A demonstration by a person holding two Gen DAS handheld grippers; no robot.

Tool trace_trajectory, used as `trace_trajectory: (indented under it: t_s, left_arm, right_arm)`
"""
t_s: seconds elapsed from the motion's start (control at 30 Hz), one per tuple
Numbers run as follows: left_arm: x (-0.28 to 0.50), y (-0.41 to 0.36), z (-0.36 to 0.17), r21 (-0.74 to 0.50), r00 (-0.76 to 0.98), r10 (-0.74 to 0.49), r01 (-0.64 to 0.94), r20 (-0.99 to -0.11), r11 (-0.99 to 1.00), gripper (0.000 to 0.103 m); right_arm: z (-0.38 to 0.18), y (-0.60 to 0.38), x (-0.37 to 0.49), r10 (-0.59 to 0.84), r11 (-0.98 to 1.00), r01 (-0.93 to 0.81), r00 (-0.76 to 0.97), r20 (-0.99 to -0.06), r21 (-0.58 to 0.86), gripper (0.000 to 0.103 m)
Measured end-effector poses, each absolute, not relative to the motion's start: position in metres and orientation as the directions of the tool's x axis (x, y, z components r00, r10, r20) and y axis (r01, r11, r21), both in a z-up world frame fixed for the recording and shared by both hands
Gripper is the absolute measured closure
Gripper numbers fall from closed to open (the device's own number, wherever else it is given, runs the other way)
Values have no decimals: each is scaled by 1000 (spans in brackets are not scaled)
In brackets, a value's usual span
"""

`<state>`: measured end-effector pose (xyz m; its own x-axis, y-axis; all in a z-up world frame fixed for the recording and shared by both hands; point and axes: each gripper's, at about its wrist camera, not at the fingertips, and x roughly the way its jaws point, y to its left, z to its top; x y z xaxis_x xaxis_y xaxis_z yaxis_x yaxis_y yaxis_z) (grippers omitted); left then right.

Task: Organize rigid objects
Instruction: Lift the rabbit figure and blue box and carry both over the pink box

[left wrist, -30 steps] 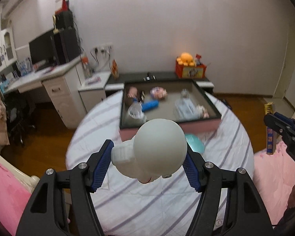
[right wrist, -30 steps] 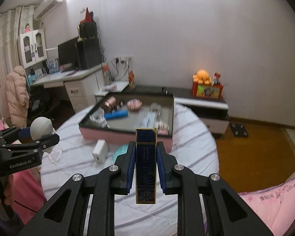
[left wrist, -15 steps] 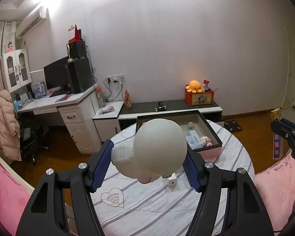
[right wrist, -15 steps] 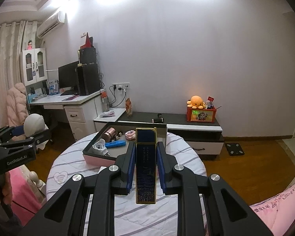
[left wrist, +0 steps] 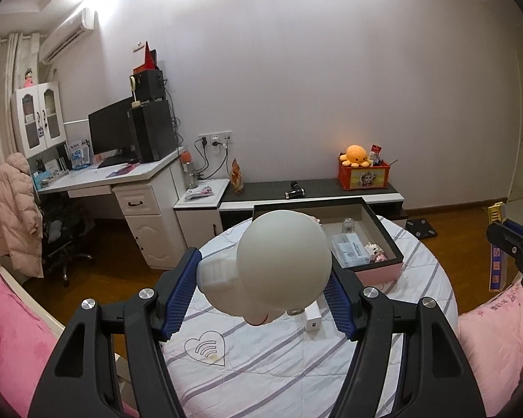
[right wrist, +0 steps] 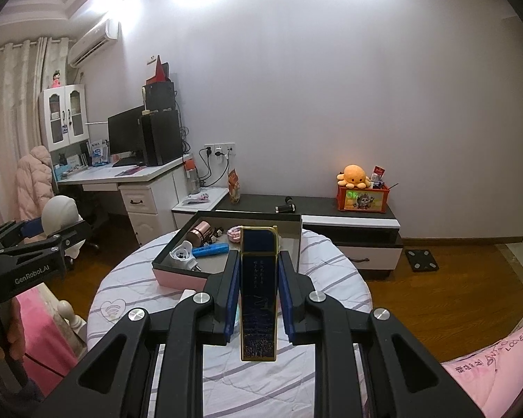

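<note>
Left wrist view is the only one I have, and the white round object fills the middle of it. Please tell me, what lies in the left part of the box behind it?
Observer: In the right wrist view a copper cylinder lies near the far left corner of the box.
Operator: Is something else near it?
Observer: Yes, a blue tube lies in front of it, beside a white plug-like piece.
Operator: I see only an edge of the right gripper. Does it hold something?
Observer: The right gripper is shut on a dark blue flat case with a gold rim, held upright.
</note>
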<state>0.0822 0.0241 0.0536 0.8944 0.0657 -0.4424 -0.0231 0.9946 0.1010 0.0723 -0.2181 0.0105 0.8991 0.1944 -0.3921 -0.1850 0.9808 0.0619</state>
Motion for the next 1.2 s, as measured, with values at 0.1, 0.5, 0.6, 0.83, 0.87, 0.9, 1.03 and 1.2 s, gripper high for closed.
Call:
trace_trajectory:
  t_s: [0.1, 0.5, 0.6, 0.83, 0.87, 0.9, 1.03, 1.2]
  left_arm:
    - [86, 23, 53, 98, 892, 58, -15, -447, 995, 35]
    - [116, 22, 52, 97, 882, 33, 14, -469, 995, 35]
    - [132, 20, 52, 101, 880, 26, 25, -474, 995, 35]
    - [187, 20, 51, 106, 867, 28, 29, -497, 994, 35]
    - [198, 21, 50, 100, 863, 24, 31, -505, 994, 35]
    - [210, 21, 48, 96, 856, 24, 30, -516, 995, 35]
    - [253, 23, 35, 95, 827, 33, 25, -562, 995, 35]
    - [304, 22, 11, 103, 771, 29, 48, -637, 994, 35]
  right_arm:
    - [10, -217, 72, 191, 981, -182, 899, -393, 61, 82]
    - [5, -211, 87, 191, 982, -179, 894, -405, 67, 82]
    - [7, -208, 100, 189, 982, -180, 893, -409, 59, 82]
    - [8, -193, 148, 208, 976, -217, 876, -435, 31, 82]
    - [7, -190, 158, 215, 974, -225, 871, -442, 31, 82]
    - [8, -187, 166, 221, 972, -232, 866, -448, 32, 82]
    - [0, -176, 210, 241, 965, -260, 841, -485, 29, 82]
    - [-23, -159, 261, 268, 953, -300, 784, -560, 35, 82]
